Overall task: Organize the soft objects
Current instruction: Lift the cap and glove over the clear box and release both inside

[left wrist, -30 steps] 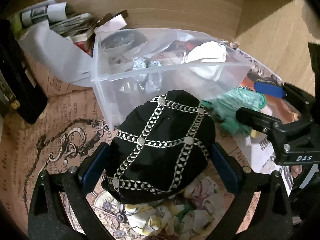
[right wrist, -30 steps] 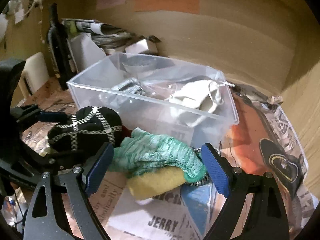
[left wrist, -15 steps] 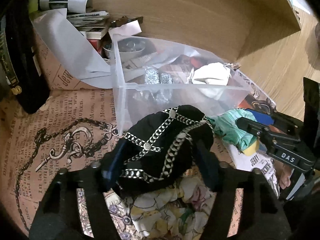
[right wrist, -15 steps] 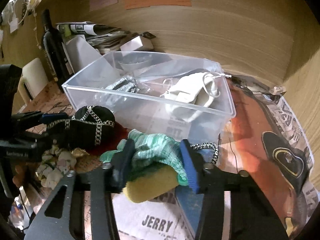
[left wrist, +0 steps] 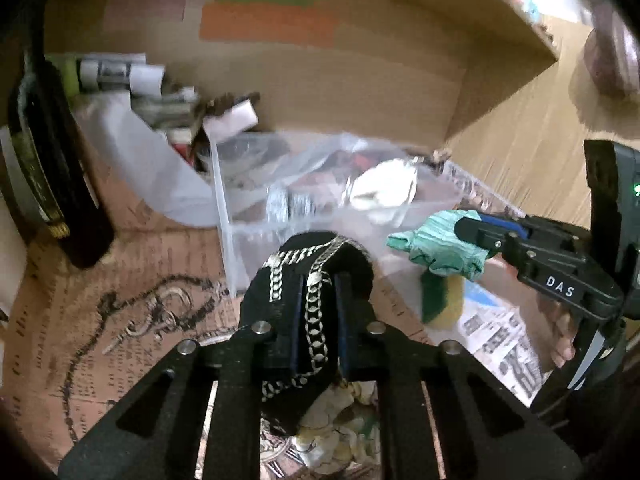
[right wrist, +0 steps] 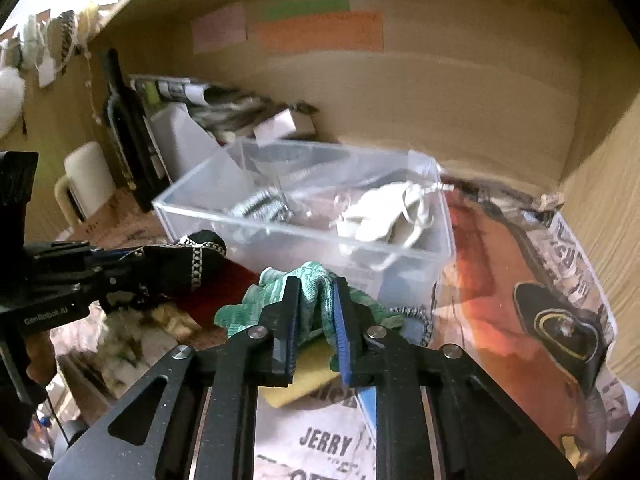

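My left hand-held gripper is clamped on the black chain-trimmed cap, pinching a fold of it between both fingers, lifted just in front of the near wall of the clear plastic bin. My right hand-held gripper is clamped on the green knit glove, which hangs bunched in front of the bin's near right corner, above a yellow sponge. The two loads sit near each other but apart. The bin's rim is open on top, holding a white cloth and a silvery bundle. Behind it the wooden back wall stands close; a dark bottle crowds the left edge. Newspaper covers the counter below, with a floral cloth under my left hand-held gripper.
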The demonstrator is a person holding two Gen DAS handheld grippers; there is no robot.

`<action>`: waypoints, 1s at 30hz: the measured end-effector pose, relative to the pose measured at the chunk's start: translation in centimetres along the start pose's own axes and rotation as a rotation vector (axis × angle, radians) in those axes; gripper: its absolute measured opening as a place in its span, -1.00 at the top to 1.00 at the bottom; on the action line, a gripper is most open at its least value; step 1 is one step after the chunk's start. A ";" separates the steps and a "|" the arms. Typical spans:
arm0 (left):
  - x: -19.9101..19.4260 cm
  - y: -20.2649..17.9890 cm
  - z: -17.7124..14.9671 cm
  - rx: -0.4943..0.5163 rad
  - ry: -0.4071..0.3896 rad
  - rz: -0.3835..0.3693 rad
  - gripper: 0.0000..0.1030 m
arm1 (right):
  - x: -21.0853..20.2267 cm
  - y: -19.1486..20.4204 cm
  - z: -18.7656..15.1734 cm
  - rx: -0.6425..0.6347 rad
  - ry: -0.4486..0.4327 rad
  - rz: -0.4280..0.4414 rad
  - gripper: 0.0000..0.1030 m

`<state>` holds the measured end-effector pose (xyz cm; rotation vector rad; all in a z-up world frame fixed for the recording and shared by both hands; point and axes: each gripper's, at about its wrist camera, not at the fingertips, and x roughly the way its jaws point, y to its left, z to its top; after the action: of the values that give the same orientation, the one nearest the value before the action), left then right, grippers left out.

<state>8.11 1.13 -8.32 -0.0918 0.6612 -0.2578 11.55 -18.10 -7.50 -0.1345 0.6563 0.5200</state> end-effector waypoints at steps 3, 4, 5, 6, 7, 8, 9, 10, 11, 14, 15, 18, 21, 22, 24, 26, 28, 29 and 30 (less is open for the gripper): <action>-1.6 -0.3 1.0 0.003 -0.052 0.001 0.74 | -1.1 0.2 0.7 0.000 -0.040 0.004 0.72; -2.1 -0.4 1.4 0.005 -0.069 0.002 0.74 | -1.6 0.2 1.0 0.000 -0.058 0.005 0.72; -2.6 -0.4 1.7 0.007 -0.087 0.003 0.74 | -1.9 0.3 1.2 0.001 -0.069 0.006 0.72; -3.0 -0.5 2.0 0.010 -0.104 0.003 0.75 | -2.3 0.3 1.5 0.002 -0.088 0.005 0.72; -3.4 -0.5 2.3 0.013 -0.119 0.002 0.81 | -2.6 0.4 1.7 0.002 -0.103 0.005 0.72; -3.8 -0.6 2.7 0.016 -0.140 0.001 0.91 | -3.1 0.4 2.1 0.004 -0.124 0.004 0.72; -4.1 -0.7 3.1 0.019 -0.152 0.000 0.94 | -3.4 0.5 2.3 0.005 -0.141 0.004 0.72; -4.4 -0.8 3.6 0.024 -0.168 0.000 0.95 | -3.7 0.5 2.6 0.006 -0.155 0.004 0.72; -4.6 -0.9 4.0 0.029 -0.179 0.002 0.94 | -3.8 0.4 2.8 0.008 -0.168 0.004 0.72; -4.9 -1.2 4.7 0.053 -0.189 0.007 0.94 | -4.2 0.2 3.3 0.012 -0.192 0.007 0.72; -4.8 -1.1 4.8 0.057 -0.181 0.011 0.94 | -4.2 0.2 3.4 0.014 -0.197 0.008 0.72; -4.1 -1.0 4.0 0.056 -0.120 0.004 0.60 | -4.1 0.3 3.3 0.017 -0.196 0.009 0.72; -2.9 -0.7 2.4 0.061 -0.053 0.030 0.00 | -3.9 0.1 3.1 0.018 -0.183 0.010 0.72; -2.4 -0.5 1.7 0.069 -0.035 0.050 -0.07 | -3.8 0.0 3.1 0.020 -0.180 0.013 0.72; -1.4 0.2 0.5 0.070 0.016 0.073 -0.09 | -3.8 -0.2 3.0 0.026 -0.176 0.017 0.72; -0.1 1.2 -0.7 0.049 0.083 0.070 -0.09 | -3.7 -0.3 2.9 0.029 -0.171 0.021 0.72; 1.2 2.2 -1.8 0.027 0.148 0.072 -0.09 | -3.6 -0.3 2.8 0.030 -0.166 0.022 0.72; 1.8 2.7 -2.3 0.010 0.172 0.073 -0.09 | -3.6 -0.3 2.7 0.030 -0.164 0.023 0.72; 2.4 3.1 -2.9 -0.008 0.194 0.071 -0.09 | -3.5 -0.3 2.6 0.030 -0.161 0.024 0.72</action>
<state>8.80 3.45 -12.52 -0.0509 0.8569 -0.1971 10.80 -19.08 -3.30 -0.0556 0.5089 0.5379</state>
